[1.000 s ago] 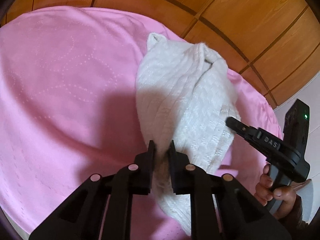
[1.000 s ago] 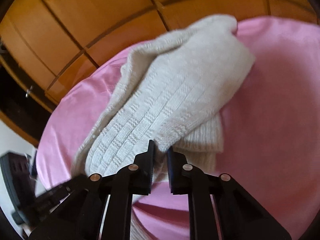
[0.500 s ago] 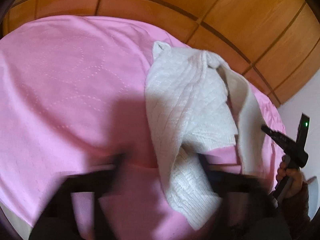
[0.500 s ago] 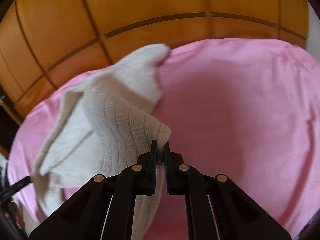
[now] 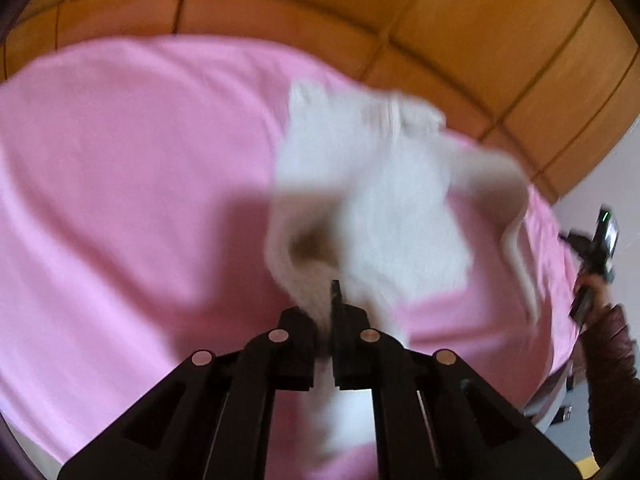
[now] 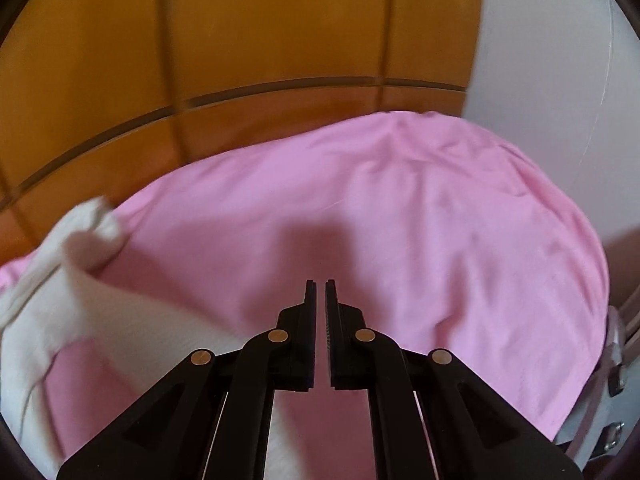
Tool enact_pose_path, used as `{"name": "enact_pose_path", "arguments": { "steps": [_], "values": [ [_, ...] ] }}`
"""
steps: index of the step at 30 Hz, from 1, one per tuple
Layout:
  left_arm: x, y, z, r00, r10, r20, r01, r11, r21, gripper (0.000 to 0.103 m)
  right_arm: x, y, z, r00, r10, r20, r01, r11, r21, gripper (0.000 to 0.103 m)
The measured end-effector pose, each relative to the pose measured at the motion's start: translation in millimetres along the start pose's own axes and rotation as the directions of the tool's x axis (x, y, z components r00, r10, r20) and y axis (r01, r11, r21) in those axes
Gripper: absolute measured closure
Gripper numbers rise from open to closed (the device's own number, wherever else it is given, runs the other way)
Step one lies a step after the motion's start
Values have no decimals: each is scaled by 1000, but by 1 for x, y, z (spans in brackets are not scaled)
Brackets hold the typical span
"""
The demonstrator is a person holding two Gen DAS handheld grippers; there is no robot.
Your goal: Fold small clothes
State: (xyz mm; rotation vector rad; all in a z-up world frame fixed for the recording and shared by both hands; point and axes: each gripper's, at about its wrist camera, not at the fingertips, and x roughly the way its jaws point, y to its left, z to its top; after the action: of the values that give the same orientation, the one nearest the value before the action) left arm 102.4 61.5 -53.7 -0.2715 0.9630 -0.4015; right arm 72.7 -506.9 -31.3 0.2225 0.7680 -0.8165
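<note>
A white knit garment [image 5: 380, 200] lies blurred on the pink sheet [image 5: 120, 180]. One flap is lifted and a strip trails off to the right. My left gripper [image 5: 334, 292] is at its near edge, jaws closing tight with the knit cloth pinched between them. My right gripper [image 6: 319, 284] is shut over bare pink sheet [image 6: 440, 220], and no cloth shows between its tips. In the right wrist view the garment [image 6: 52, 288] sits at the left and runs under the gripper's arms. The left wrist view shows the right gripper [image 5: 592, 248] at the far right edge.
A wooden panelled board [image 5: 440, 20] rises behind the bed, and a white wall [image 6: 540, 40] stands to its right. A hand in a dark red sleeve [image 5: 608, 344] holds the right gripper. A grey metal frame [image 6: 616, 400] shows past the sheet's right edge.
The left gripper opened wide, then shut on the garment's near edge. The right gripper swung to the right, and the cloth it pinched no longer shows at its tips. The garment has spread out.
</note>
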Motion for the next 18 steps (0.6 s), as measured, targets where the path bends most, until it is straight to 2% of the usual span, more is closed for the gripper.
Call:
{"name": "enact_pose_path", "arguments": {
  "steps": [2,4,6,7,9,10,11,12,13,14,15,16,17,18],
  "values": [
    [-28,14,31,996,54,74,-55,998,21,98,0,-5,6,1000,0,8,0,1000,21,100],
    [-44,26,62,981,140,132,-148,988,52,98,-6,3,5,999,48,19,-48,999,-5,98],
    [-55,45,102,951,251,180,-266,961,68,98,-12,22,-6,988,156,-7,-156,987,-35,65],
    [-59,56,124,933,301,198,-319,946,65,98,-17,32,-13,976,217,-21,-218,975,-42,44],
    [-62,73,161,898,378,226,-397,917,44,98,-32,61,-31,936,348,-59,-352,934,-68,43],
    [-61,82,179,884,405,235,-423,906,27,98,-39,77,-41,906,412,-96,-419,904,-84,43],
    [-59,93,202,858,452,242,-465,885,-5,97,-46,94,-50,870,474,-133,-487,869,-87,43],
    [-57,98,213,841,484,242,-493,870,-28,93,-53,115,-63,817,548,-182,-567,820,-75,43],
    [-53,104,225,829,508,236,-513,857,-45,82,-59,131,-72,773,594,-222,-620,782,-69,43],
    [-48,108,234,816,529,233,-531,845,-62,53,-67,157,-88,701,654,-285,-694,718,-60,43],
    [-45,112,240,796,556,240,-552,829,-87,39,-73,180,-104,634,695,-339,-748,662,-41,43],
    [-43,114,242,784,565,257,-557,823,-111,31,-78,203,-119,573,720,-391,-787,617,-16,43],
    [-42,114,238,788,555,267,-544,830,-122,31,-80,219,-129,533,732,-425,-807,591,5,43],
    [-41,113,230,812,523,259,-511,852,-118,31,-81,236,-140,495,740,-455,-820,571,37,43]
  ]
}}
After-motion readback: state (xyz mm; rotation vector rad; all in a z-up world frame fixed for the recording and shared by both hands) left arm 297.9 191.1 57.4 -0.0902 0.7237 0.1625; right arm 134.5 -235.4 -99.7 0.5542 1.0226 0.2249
